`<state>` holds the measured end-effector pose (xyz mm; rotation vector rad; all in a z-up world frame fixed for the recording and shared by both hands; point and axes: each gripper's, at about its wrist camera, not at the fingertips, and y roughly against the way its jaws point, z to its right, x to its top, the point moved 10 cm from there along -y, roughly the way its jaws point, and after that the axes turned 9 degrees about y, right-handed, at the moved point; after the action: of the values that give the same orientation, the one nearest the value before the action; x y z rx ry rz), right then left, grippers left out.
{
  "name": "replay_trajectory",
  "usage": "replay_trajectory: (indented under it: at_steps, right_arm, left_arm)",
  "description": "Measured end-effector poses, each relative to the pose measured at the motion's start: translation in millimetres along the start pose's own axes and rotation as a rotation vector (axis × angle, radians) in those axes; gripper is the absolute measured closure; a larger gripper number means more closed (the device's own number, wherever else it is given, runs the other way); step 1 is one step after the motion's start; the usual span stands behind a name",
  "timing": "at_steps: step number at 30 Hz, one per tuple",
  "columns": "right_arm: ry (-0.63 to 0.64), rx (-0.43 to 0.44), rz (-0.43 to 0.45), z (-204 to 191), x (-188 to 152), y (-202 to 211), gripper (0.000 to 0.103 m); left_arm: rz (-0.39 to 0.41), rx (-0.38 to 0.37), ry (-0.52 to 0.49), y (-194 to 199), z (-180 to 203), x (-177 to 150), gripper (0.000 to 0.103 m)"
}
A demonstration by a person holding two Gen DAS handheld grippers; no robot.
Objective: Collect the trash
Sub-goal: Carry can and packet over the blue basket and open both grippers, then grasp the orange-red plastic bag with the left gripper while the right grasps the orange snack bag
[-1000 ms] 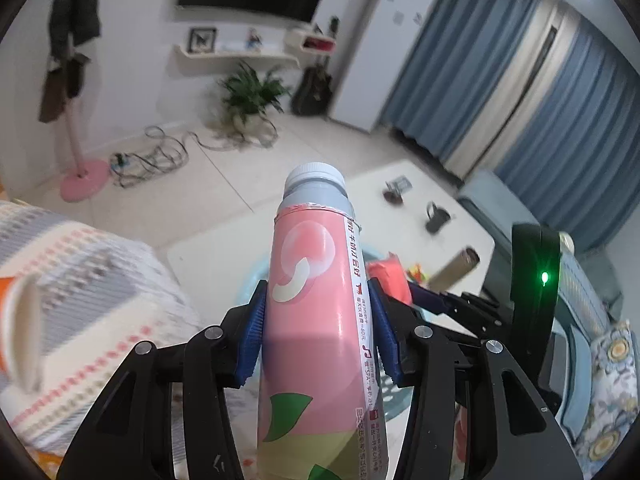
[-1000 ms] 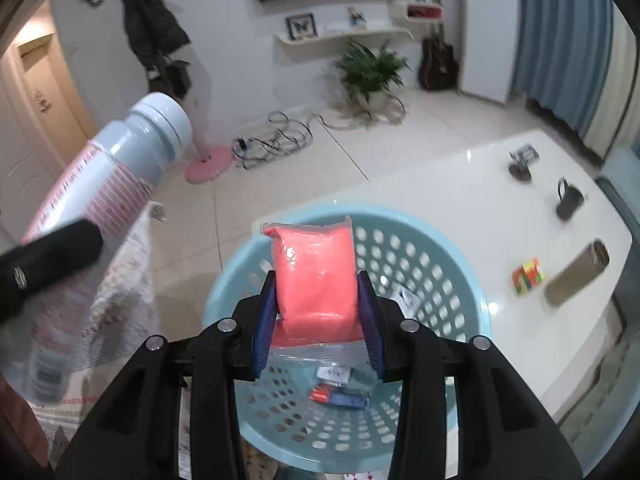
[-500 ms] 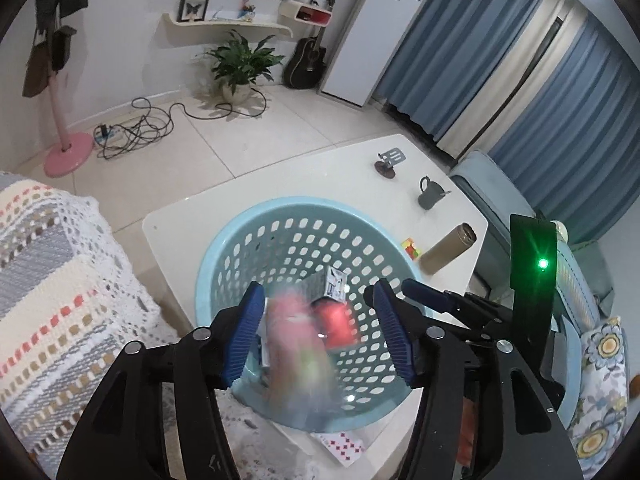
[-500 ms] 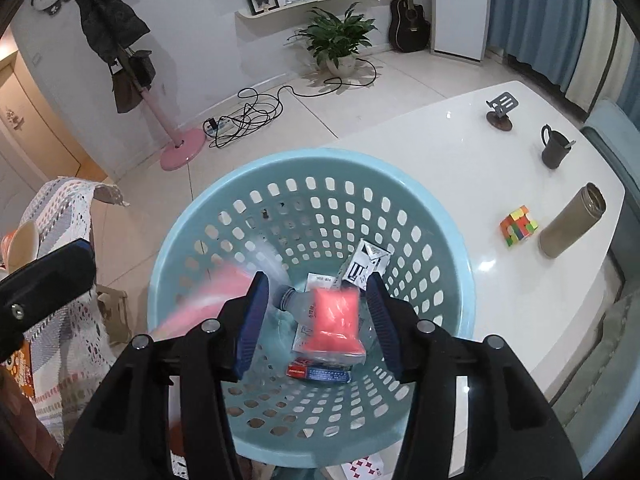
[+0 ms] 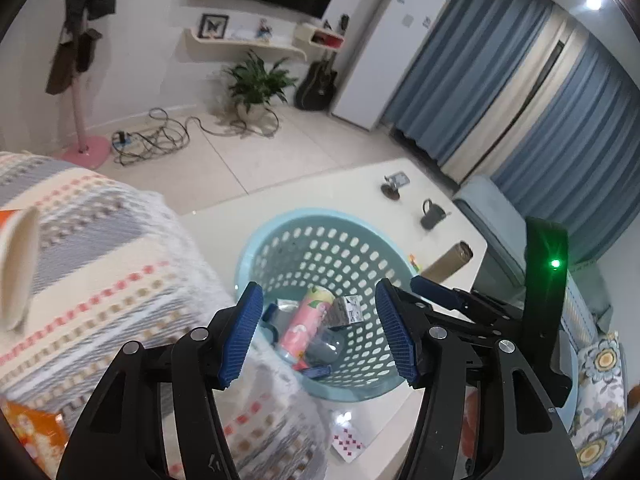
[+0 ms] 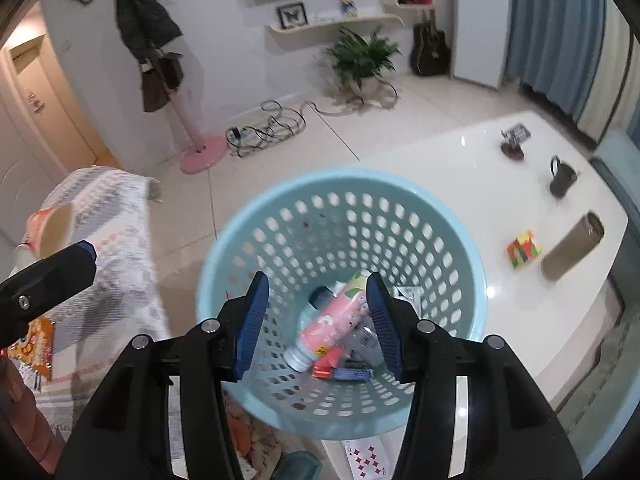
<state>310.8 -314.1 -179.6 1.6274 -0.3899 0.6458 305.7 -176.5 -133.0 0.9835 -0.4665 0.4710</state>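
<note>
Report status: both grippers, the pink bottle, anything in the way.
Left gripper open, empty; right gripper open, empty. Pink bottle lies in the blue basket among other trash. Nothing blocks the basket mouth.

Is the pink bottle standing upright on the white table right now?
No, the pink bottle lies tilted among other trash at the bottom of the light blue basket, not on the table.

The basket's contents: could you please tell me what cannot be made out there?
- Red packet: right wrist view, mostly under the pink bottle.
- Box print: left wrist view, too small to read.
- Basket floor: both views, covered by trash and cut off by the grippers' fingers.
</note>
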Motion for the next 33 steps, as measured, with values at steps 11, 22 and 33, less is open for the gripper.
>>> replay_trajectory:
  at_steps: [11, 22, 33]
  right_arm:
    - [0.150, 0.116, 0.183, -113.3, 32.8, 67.4, 0.055]
    - [0.328, 0.252, 0.184, -247.4, 8.9, 74.2, 0.053]
    - [0.511, 0.326, 0.117, -347.5, -43.6, 64.1, 0.053]
  left_arm:
    - [0.236, 0.071, 0.063, 134.6, -62.8, 11.1, 0.042]
    - [0.422, 0.378, 0.264, 272.8, -213.1, -16.1, 0.031]
    - [0.452, 0.613, 0.435, 334.5, -329.1, -63.6, 0.025]
